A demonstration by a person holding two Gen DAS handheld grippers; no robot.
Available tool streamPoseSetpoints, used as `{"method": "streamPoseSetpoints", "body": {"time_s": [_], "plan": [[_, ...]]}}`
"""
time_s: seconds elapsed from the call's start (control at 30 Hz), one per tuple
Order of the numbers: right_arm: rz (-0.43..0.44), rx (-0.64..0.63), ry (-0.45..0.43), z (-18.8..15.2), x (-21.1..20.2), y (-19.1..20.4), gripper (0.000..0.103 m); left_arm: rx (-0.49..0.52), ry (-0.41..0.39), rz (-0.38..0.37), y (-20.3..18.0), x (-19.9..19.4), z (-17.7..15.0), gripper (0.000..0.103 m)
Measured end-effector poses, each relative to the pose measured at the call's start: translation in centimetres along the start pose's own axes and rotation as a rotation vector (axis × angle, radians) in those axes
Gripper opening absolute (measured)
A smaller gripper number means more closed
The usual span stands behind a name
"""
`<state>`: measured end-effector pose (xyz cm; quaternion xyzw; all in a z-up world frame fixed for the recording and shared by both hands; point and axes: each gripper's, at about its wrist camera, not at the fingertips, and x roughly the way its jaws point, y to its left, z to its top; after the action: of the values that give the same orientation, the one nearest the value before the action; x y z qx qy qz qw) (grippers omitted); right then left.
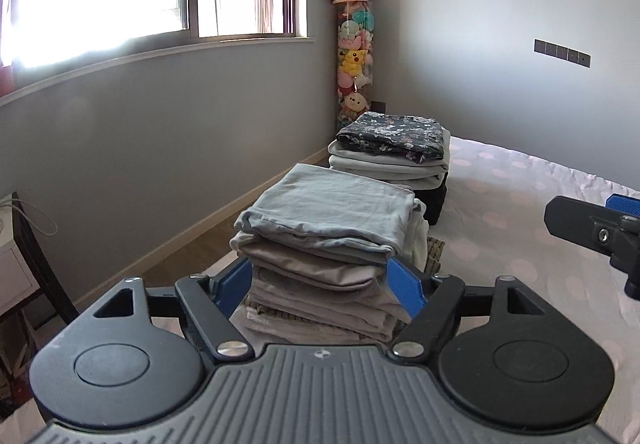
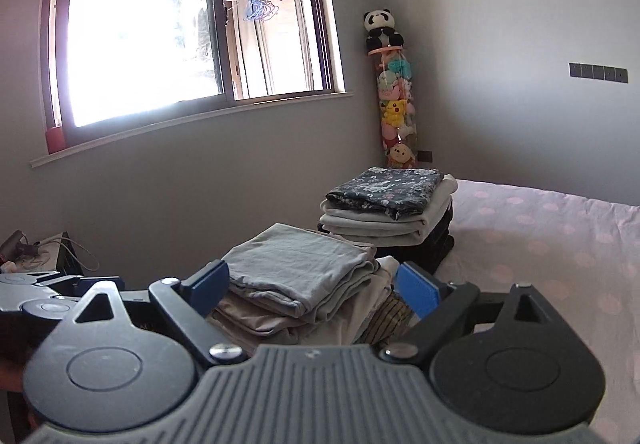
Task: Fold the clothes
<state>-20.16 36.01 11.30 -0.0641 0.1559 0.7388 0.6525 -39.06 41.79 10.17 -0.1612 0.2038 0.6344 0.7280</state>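
Observation:
A stack of folded grey and beige clothes (image 1: 324, 240) sits near the left edge of the bed, topped by a light grey folded garment (image 2: 298, 264). My left gripper (image 1: 320, 286) is open, its blue fingers on either side of the stack's near end; contact is unclear. My right gripper (image 2: 312, 286) is open and empty, in front of the same stack; it shows at the right edge of the left wrist view (image 1: 592, 228). Behind stands a second stack topped by a dark floral garment (image 1: 394, 137), also in the right wrist view (image 2: 384, 191).
The bed has a pink polka-dot sheet (image 1: 532, 268). A tall clear tube of plush toys (image 1: 354, 55) with a panda on top stands in the corner. A window (image 2: 192, 31) is on the left wall. A bedside stand (image 1: 16, 268) is at the far left.

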Motion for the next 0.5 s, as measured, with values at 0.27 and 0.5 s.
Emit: {"method": "streamPoseSetpoints", "body": {"time_s": [0.27,0.5], "plan": [[-0.043,0.007,-0.018,-2.3,-4.2,0.6,0.093,0.015,0.005,0.009,-1.8,-3.2,-2.5,0.088],[-0.048,0.039,0.002,-4.2,-6.0,0.8,0.093,-0.009,0.04,0.02,-1.6,-4.6,-4.6,0.088]]}}
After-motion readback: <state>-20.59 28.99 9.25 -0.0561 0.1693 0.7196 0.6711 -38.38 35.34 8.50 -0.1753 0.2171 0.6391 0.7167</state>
